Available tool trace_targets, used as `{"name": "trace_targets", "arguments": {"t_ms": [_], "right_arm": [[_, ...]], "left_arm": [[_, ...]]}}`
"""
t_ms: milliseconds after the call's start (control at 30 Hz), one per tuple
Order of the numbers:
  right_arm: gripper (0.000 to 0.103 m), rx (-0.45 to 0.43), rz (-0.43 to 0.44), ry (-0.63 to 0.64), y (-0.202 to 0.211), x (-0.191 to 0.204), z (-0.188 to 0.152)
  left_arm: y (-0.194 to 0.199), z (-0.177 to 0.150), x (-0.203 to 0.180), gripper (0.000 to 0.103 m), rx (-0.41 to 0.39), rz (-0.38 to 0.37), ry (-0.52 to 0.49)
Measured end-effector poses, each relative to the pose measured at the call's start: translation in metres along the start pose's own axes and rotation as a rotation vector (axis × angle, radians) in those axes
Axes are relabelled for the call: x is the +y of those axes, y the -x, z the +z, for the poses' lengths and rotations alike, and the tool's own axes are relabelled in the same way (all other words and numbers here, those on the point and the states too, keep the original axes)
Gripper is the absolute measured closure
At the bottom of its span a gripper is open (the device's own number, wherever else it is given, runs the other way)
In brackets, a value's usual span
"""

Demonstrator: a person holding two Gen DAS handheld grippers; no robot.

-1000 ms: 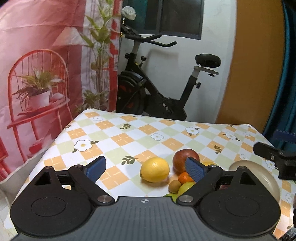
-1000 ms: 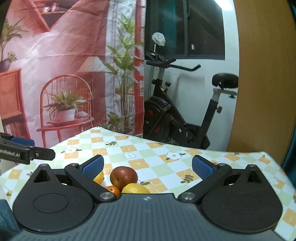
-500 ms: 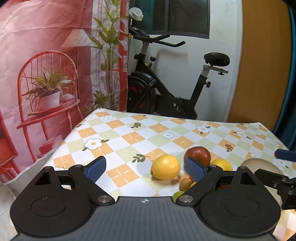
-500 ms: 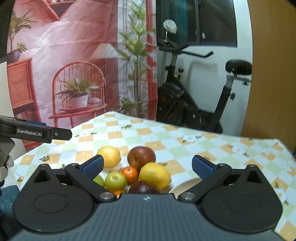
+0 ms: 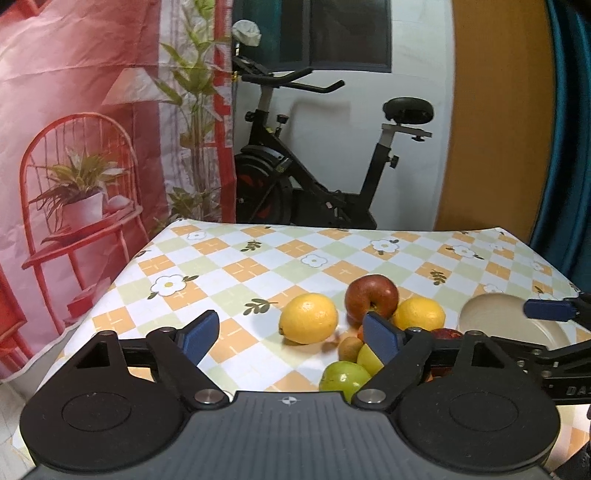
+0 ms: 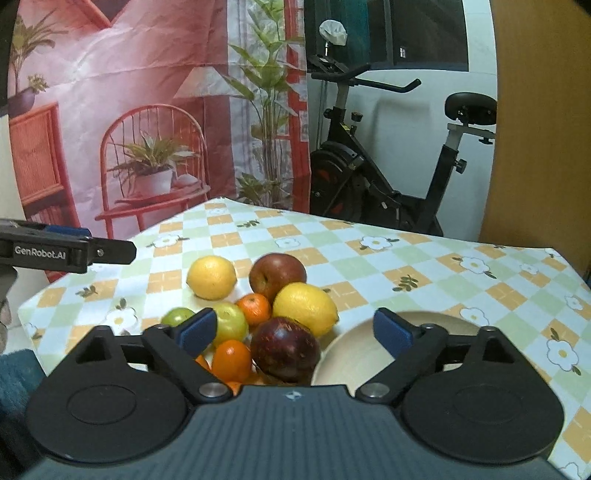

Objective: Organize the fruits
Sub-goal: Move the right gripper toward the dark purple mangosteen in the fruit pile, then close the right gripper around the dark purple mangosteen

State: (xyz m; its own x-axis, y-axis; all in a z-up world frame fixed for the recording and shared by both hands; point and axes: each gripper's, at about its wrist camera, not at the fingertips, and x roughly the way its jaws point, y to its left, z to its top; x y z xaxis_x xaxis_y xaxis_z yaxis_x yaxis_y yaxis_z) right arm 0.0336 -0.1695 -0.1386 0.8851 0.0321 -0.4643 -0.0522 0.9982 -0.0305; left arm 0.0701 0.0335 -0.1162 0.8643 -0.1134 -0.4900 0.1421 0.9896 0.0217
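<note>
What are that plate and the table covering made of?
The plate looks like glazed ceramic or melamine: cream, smooth, faintly shiny; I can't tell which. The tablecloth seems to be wipeable plastic or vinyl: printed checks and flowers, lying flat with a slight sheen.

A lemon (image 5: pixel 308 318) is seen ahead between the closing jaws of the left gripper (image 5: pixel 290 330), untouched by them. A red apple (image 5: pixel 372 296), a second lemon (image 5: pixel 419 314) and green fruit (image 5: pixel 343 374) are clustered by the right finger (image 5: pixel 382 336), and a plate (image 5: pixel 495 314) is seen further right.

Ahead of fingers: black exercise bike (image 5: pixel 314 177) vs white wall, dark window (image 5: pixel 347 33) above; pink printed backdrop (image 5: pixel 92 110) left, orange panel (image 5: pixel 495 129) right.
</note>
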Motion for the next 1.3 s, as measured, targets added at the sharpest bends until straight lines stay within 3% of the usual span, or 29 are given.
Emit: {"name": "trace_targets", "arguments": {"t_ms": [367,733,867,1000,1300], "right_arm": [[0.036,0.005,-0.001,0.081,-0.005,0.001,-0.007],[0.037,0.124,0.088,0.352,-0.046,0.012,-0.012],[0.046,0.143,0.112,0.305,-0.058,0.006,-0.013],[0.048,0.165,0.157,0.241,-0.066,-0.005,-0.013],[0.042,0.183,0.191,0.196,-0.074,-0.008,-0.013]], "left_arm": [[-0.017,0.009,-0.009,0.028,0.039,-0.123,-0.021],[-0.048,0.017,-0.034,0.03,0.104,-0.211,-0.066],[-0.058,0.02,-0.041,0.031,0.114,-0.232,-0.063],[-0.062,0.023,-0.045,0.031,0.107,-0.251,-0.056],[-0.078,0.024,-0.052,0.031,0.171,-0.336,-0.058]]}}
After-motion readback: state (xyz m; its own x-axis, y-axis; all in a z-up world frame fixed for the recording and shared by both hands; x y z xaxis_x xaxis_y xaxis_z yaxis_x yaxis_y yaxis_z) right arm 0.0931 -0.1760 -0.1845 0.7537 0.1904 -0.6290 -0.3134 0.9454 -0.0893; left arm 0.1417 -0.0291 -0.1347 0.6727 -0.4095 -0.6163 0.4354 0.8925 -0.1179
